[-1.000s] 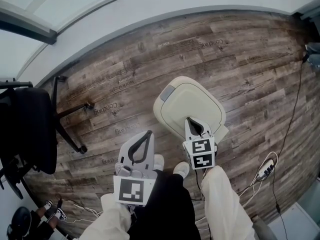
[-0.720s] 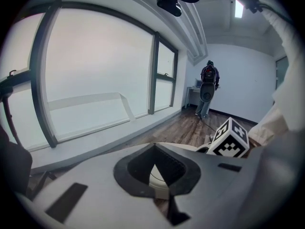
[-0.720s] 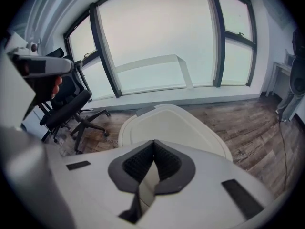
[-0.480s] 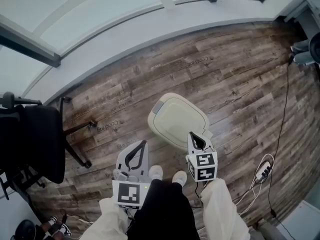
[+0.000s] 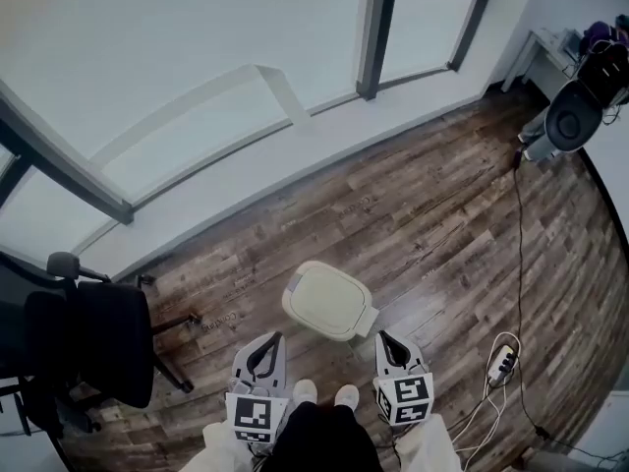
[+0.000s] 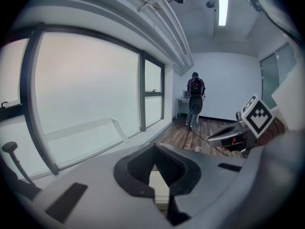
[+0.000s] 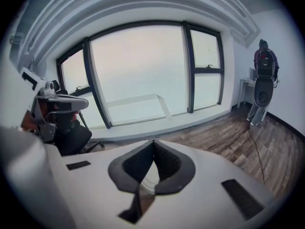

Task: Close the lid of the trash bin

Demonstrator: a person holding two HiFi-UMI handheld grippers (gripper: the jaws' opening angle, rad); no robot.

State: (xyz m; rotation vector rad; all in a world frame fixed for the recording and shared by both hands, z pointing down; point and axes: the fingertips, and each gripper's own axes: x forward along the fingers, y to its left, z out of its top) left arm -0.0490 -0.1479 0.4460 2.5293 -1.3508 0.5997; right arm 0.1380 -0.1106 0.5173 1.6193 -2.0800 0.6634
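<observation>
The left gripper (image 5: 275,338) and the right gripper (image 5: 383,337) are carried with jaws pressed together on nothing. The trash bin (image 5: 364,321) is set just ahead, between them, its lid (image 5: 325,296) apparently down. An incomplete latch could be missed, since it is touched by neither.

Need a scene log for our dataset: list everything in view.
cream rounded plastic trash bin: one, cream, on floor before the feet, lid down.
black office chair: one, black, left, near the window.
white power strip: one, white, floor at right, cables attached.
dark round-backed object: one, dark grey, far right corner; kind unclear.
standing person: one, dark clothing, by the far wall.
brown wood-plank floor: one, brown, throughout.
dark-framed windows: several panes, dark frames, along the curved wall.
white shoes: two, white, bottom centre.
left gripper: one, grey, bottom left, shut, empty.
right gripper: one, grey, bottom right, shut, empty.
</observation>
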